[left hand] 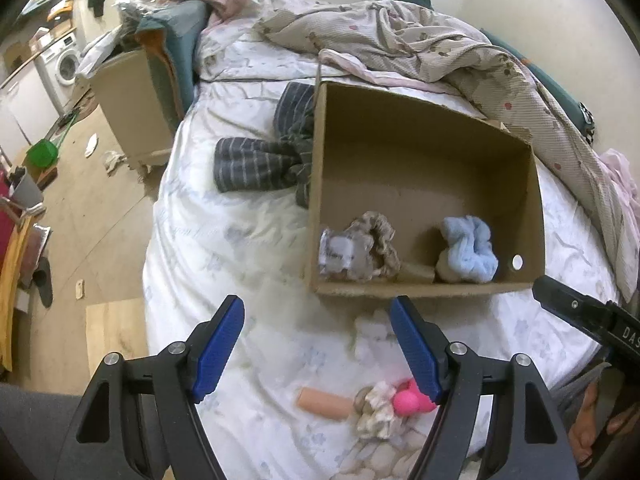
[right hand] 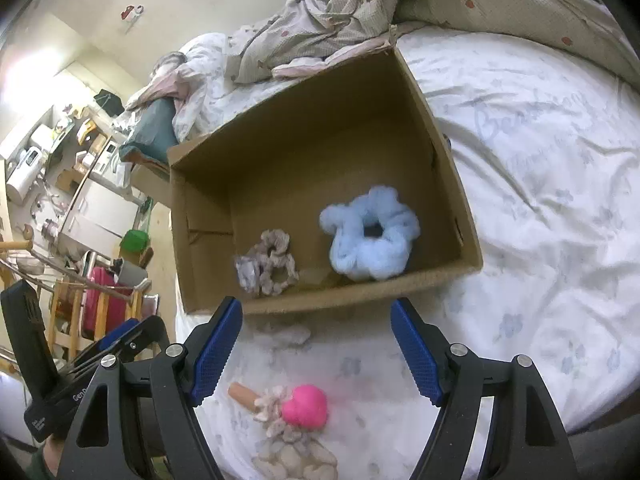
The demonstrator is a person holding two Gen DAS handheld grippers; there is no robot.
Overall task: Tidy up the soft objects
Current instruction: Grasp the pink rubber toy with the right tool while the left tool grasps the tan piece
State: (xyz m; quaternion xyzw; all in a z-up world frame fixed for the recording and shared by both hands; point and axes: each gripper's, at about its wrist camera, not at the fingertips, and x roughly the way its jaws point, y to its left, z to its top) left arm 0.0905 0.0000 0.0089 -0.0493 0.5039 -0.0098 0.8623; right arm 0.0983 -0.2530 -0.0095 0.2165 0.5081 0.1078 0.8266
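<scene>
White floral bedding is covering the bed [left hand: 240, 240], and an open cardboard box [right hand: 304, 152] is sitting on it. Inside, along the box's near wall, a blue scrunchie [right hand: 370, 240] and a beige scrunchie [right hand: 272, 264] are lying. Near the bed's front edge, a pink ball [right hand: 306, 406] is touching a patterned scrunchie [left hand: 378, 408]. Left tongs [left hand: 318, 350] and right tongs [right hand: 316, 350] are both hovering released, grasping nothing.

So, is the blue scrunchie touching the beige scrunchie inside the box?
Apart: the right wrist view shows bare cardboard between the blue scrunchie and the beige scrunchie.
</scene>
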